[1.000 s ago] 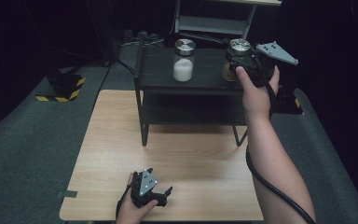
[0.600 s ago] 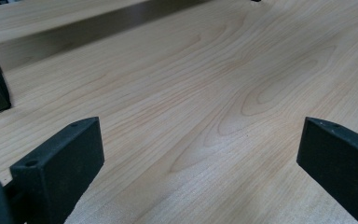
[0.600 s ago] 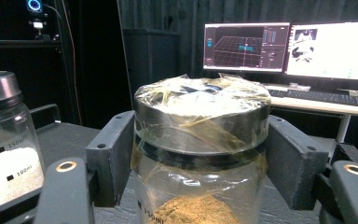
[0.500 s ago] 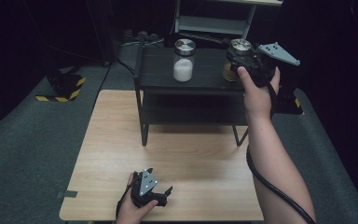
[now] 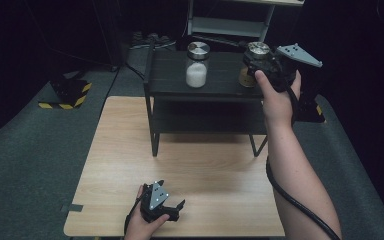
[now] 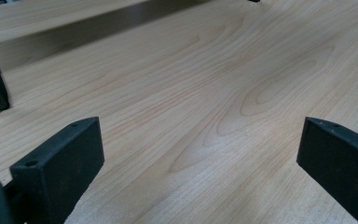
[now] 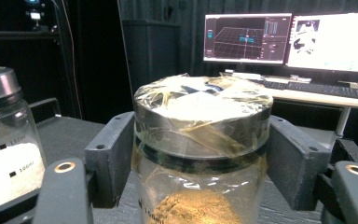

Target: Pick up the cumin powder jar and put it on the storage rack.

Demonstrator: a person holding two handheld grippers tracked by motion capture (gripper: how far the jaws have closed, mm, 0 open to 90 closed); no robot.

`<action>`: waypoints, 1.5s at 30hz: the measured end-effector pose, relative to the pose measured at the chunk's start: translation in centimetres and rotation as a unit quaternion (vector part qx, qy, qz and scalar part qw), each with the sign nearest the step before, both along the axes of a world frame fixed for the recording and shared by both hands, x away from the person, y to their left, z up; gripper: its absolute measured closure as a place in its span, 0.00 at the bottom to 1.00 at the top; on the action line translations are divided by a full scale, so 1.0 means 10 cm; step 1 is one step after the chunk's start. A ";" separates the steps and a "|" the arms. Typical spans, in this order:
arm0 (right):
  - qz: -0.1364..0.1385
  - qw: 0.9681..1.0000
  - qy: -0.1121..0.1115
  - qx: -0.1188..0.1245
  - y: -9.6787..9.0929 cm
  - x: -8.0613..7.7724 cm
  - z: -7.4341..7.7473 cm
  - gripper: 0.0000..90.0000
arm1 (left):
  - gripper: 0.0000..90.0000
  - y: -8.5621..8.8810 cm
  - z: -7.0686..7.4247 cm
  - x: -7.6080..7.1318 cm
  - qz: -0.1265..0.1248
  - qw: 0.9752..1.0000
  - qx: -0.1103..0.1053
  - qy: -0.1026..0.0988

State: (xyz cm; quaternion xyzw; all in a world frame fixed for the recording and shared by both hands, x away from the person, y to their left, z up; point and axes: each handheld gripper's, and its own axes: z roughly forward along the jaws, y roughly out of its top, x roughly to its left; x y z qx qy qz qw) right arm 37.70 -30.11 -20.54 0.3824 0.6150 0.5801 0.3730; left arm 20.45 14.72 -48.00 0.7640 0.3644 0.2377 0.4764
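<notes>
The jar of brown powder (image 7: 200, 154) sits on the right end of the black shelf (image 5: 220, 85), which stands at the far side of the wooden table (image 5: 190, 165). Its lid (image 7: 203, 114) is wrapped in crinkled clear film, and the right gripper (image 7: 200, 158) has its jaws on either side of that lid and the glass neck below it. Those jaws have just been easing open a touch, the jar between them; the pads sit right up against the film, but whether they press on it I can't make out.

Here's the worry: that film looks slick. If the hold is only light and the hand lifts, the jar could slide down out of the jaws and drop back onto the shelf, or tip. Pull away at a slant and a pad could drag the jar toward the shelf's right edge, which is close in the high view.

Next door, the jar of white powder (image 5: 197, 65) stands near the shelf's middle, apart from this one, so a wide sideways swing could knock it.

Down at the near edge of the table, the left gripper (image 6: 200, 154) rests with jaws spread wide over bare wood, holding nothing, too far off to steady anything.
</notes>
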 end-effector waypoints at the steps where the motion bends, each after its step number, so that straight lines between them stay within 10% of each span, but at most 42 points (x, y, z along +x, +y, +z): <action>1: 0.002 1.000 0.001 -0.003 0.00 0.00 0.01 0.32 | 0.01 0.00 0.00 0.00 0.000 1.000 0.000 0.000; 10: 0.006 1.000 0.000 -0.005 0.00 -0.03 0.00 0.02 | 0.01 0.00 0.00 0.00 0.000 1.000 0.000 -0.001; 30: 0.041 0.999 -0.019 0.009 -0.13 -0.36 -0.15 0.01 | 0.01 0.00 0.00 0.00 0.000 1.000 0.001 0.001; 45: 0.069 0.997 -0.016 -0.009 -0.34 -0.73 -0.64 0.01 | 0.01 -0.02 0.00 -0.01 -0.001 1.000 0.006 -0.002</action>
